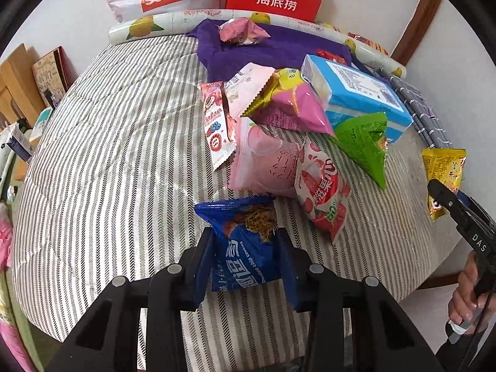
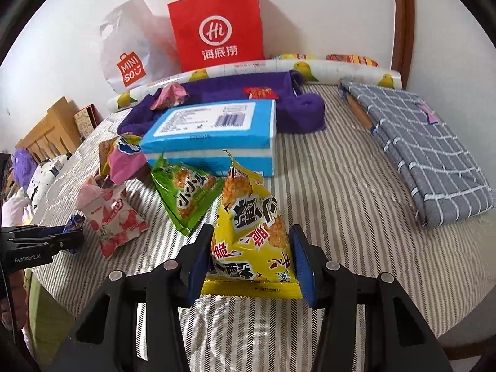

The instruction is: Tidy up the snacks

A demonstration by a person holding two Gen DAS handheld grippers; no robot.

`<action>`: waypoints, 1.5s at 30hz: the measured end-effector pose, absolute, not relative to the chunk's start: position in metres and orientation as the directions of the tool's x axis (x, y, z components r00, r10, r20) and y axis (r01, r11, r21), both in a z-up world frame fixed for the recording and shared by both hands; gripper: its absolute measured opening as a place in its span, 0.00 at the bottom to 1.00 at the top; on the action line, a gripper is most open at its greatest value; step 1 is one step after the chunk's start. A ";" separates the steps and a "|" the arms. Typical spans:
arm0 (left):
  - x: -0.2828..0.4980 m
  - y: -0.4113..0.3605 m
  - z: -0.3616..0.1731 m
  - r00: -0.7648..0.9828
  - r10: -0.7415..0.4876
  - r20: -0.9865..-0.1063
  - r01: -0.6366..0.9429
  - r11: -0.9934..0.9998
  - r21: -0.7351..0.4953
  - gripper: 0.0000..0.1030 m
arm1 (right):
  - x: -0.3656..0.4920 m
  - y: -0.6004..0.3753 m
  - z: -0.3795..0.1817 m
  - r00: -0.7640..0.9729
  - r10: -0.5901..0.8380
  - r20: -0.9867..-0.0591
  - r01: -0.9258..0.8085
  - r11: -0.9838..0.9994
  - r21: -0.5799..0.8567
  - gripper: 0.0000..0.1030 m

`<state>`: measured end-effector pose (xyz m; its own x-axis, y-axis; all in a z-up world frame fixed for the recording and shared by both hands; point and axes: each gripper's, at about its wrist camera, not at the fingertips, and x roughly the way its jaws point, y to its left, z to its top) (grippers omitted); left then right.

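My left gripper [image 1: 245,241] is shut on a blue chocolate chip cookie packet [image 1: 245,248], held above the striped table cover. My right gripper [image 2: 251,241] is shut on a yellow triangular snack bag [image 2: 251,235]; that bag also shows at the right edge of the left wrist view [image 1: 443,173]. A heap of snacks lies beyond: a green triangular bag [image 2: 183,192], a pink and yellow bag [image 1: 291,105], a red and white strawberry packet [image 1: 325,192], a pale pink packet [image 1: 263,164] and a blue box [image 2: 214,130].
A purple cloth [image 2: 248,96] with a pink wrapped snack [image 2: 170,96] lies at the back. A red paper bag [image 2: 217,28] and a white Miniso bag [image 2: 130,52] stand against the wall. A grey checked folded cloth [image 2: 424,145] lies right. The striped cover [image 2: 325,192] lies between.
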<state>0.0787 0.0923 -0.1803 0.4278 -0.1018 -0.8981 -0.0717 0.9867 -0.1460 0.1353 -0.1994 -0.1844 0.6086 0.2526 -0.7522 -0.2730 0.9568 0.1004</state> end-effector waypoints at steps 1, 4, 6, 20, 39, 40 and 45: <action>0.077 0.094 -0.178 0.431 -0.112 -0.895 -0.073 0.985 -0.159 0.36 | 0.134 -0.198 -0.181 0.612 0.253 -0.749 -0.279 0.956 0.095 0.48; 0.074 0.099 -0.171 0.444 -0.137 -0.885 -0.073 0.979 -0.189 0.36 | 0.131 -0.194 -0.174 0.619 0.256 -0.742 -0.296 0.952 0.082 0.48; 0.072 0.102 -0.164 0.456 -0.144 -0.878 -0.075 0.977 -0.199 0.36 | 0.130 -0.191 -0.169 0.625 0.258 -0.737 -0.303 0.950 0.076 0.47; 0.085 0.103 -0.120 0.530 -0.186 -0.827 -0.038 0.969 -0.242 0.36 | 0.136 -0.178 -0.131 0.662 0.291 -0.691 -0.353 0.934 0.055 0.47; 0.167 0.096 -0.081 0.612 -0.205 -0.764 0.033 0.972 -0.234 0.36 | 0.200 -0.148 -0.091 0.707 0.317 -0.632 -0.376 0.926 0.043 0.47; 0.174 0.097 -0.080 0.616 -0.205 -0.760 0.034 0.971 -0.235 0.36 | 0.208 -0.146 -0.090 0.709 0.318 -0.630 -0.375 0.926 0.045 0.47; 0.208 0.100 -0.080 0.632 -0.209 -0.746 0.030 0.969 -0.246 0.36 | 0.241 -0.140 -0.089 0.716 0.327 -0.616 -0.364 0.929 0.069 0.47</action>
<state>0.2081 0.1005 -0.0804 0.6322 -0.2091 -0.7460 0.0301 0.9688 -0.2460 0.2409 -0.1395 -0.0893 0.7165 0.3266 -0.6165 -0.3642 0.9288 0.0688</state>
